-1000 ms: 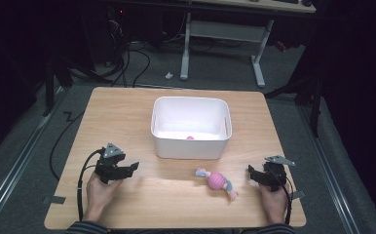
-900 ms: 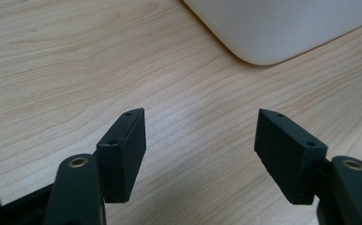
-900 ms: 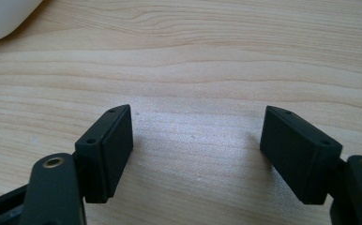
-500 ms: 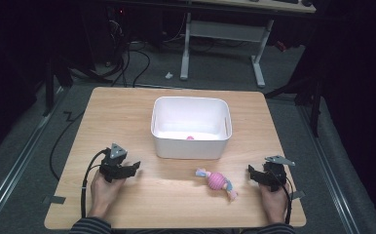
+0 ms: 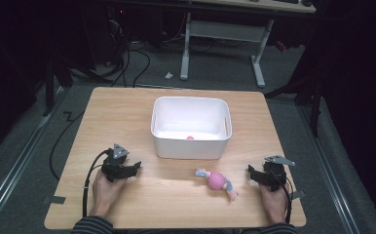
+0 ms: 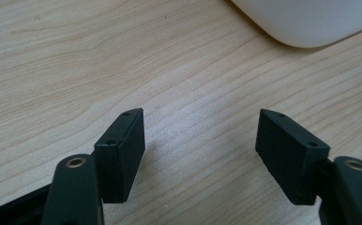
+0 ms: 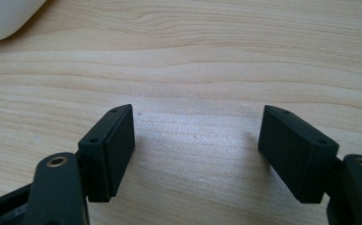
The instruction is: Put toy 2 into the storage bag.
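Both the left gripper [image 5: 130,168] and right gripper [image 5: 255,174] rest with jaws apart, empty, flanking the pink toy [image 5: 216,180].

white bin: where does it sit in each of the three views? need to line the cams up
High view: the white bin stands at the table's centre, beyond both grippers.
Left gripper view: its rounded corner cuts in at the top right.
Right gripper view: a curved sliver of it sits in the top left corner.
Shared landmark: the light wooden tabletop, whose grain runs under the jaws in both gripper views.
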